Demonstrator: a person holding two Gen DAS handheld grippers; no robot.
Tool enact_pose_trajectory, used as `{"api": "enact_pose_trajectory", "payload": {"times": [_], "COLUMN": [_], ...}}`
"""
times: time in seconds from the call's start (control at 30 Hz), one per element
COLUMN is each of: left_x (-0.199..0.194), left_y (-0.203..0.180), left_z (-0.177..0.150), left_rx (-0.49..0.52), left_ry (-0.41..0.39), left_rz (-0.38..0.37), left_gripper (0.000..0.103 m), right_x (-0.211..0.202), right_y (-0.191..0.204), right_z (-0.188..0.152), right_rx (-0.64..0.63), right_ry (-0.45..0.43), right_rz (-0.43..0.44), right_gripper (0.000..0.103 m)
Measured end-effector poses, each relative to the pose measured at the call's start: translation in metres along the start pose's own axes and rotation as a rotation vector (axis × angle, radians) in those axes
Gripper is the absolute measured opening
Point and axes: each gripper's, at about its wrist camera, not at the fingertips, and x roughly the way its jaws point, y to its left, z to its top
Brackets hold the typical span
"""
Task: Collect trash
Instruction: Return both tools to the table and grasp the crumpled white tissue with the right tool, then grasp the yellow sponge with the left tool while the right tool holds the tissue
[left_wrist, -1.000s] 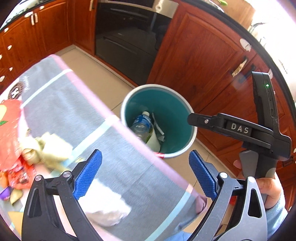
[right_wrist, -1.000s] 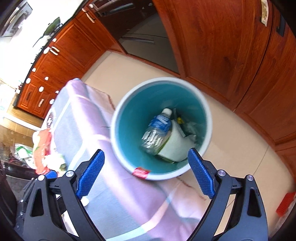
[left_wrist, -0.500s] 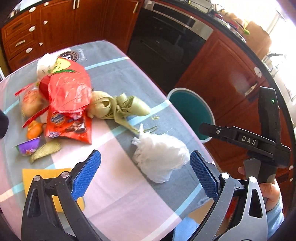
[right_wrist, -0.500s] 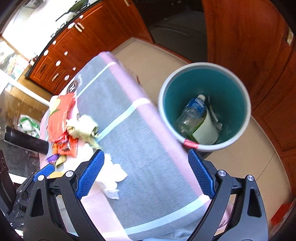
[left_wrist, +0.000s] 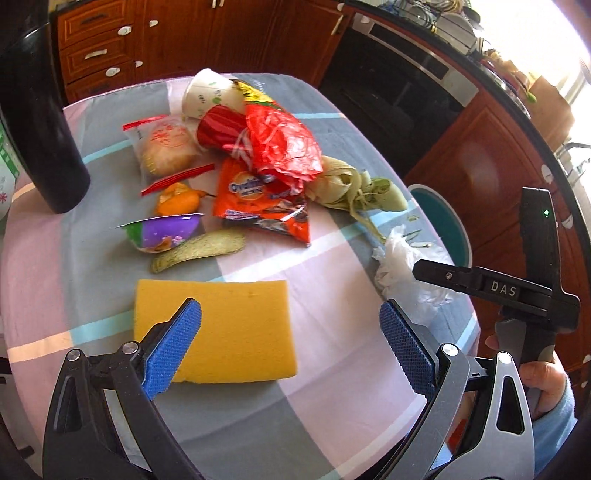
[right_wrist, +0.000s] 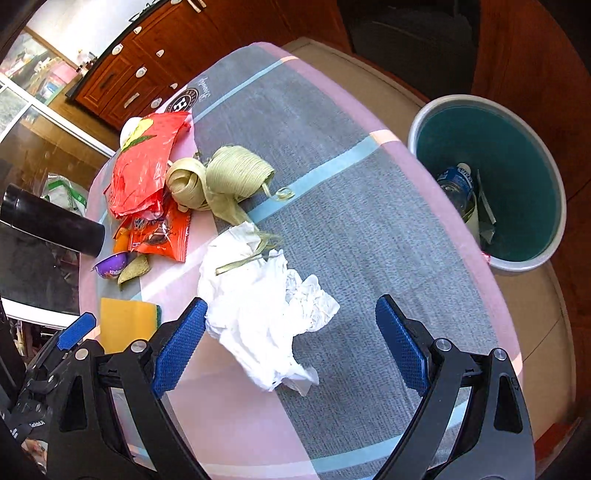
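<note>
A: Which piece goes next?

B: I'd judge the crumpled white plastic bag (right_wrist: 266, 314). It lies on the worktop with the pink, grey and blue checked cloth (right_wrist: 332, 206), just ahead of the right gripper (right_wrist: 291, 343), whose blue-padded jaws are spread wide and hold nothing.

A: And the left gripper (left_wrist: 291, 347)?

B: Also wide open and empty, hovering above the yellow rectangular sponge (left_wrist: 225, 325). The rest of the litter, the red crinkled plastic bag (left_wrist: 280, 144), the orange snack wrapper (left_wrist: 262, 203) and the knotted pale green leaf strips (right_wrist: 218, 177), sits farther back.

A: How to take the white bag well?

B: Come down so the jaws straddle its thickest bunch, not the thin trailing edge, and close fully; film this loose will probably slip otherwise. One green strip lies across its top and may ride along.

A: Then where?

B: The round grey bin with the teal inside (right_wrist: 495, 177) stands on the floor just beyond the worktop's edge, already holding a clear plastic bottle (right_wrist: 456, 184). Release well above its middle.
</note>
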Motion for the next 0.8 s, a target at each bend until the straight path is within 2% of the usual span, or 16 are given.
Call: {"api": "enact_pose_trajectory", "payload": {"times": [0.1, 0.17, 0.2, 0.23, 0.3, 0.4, 0.7, 0.8], "left_x": [-0.003, -0.004, -0.004, -0.005, -0.005, -0.001, 0.007, 0.011], "left_y": [0.024, 0.041, 0.049, 0.056, 0.071, 0.086, 0.095, 0.093], "left_z": [-0.007, -0.011, -0.013, -0.015, -0.019, -0.023, -0.032, -0.035], "left_rx": [-0.025, -0.048, -0.061, -0.072, -0.092, -0.124, -0.129, -0.12], "left_ry": [-0.001, 0.003, 0.005, 0.008, 0.017, 0.032, 0.062, 0.077], "left_rz": [0.029, 0.045, 0.052, 0.059, 0.066, 0.057, 0.014, 0.001], "left_gripper": [0.097, 0.097, 0.097, 0.097, 0.097, 0.097, 0.097, 0.097], "right_x": [0.008, 0.011, 0.014, 0.016, 0.022, 0.028, 0.024, 0.035], "right_y": [0.008, 0.013, 0.016, 0.018, 0.023, 0.033, 0.124, 0.145], "right_z": [-0.001, -0.001, -0.001, -0.001, -0.002, -0.01, -0.026, -0.029], "right_rx": [-0.035, -0.057, -0.067, -0.075, -0.085, -0.108, -0.316, -0.367], "right_ry": [-0.009, -0.012, -0.007, 0.0, 0.021, 0.044, 0.09, 0.117], "right_rz": [-0.013, -0.014, -0.011, -0.01, -0.014, 0.001, 0.144, 0.147], "right_gripper": [0.087, 0.078, 0.066, 0.049, 0.027, 0.009, 0.008, 0.008]}}
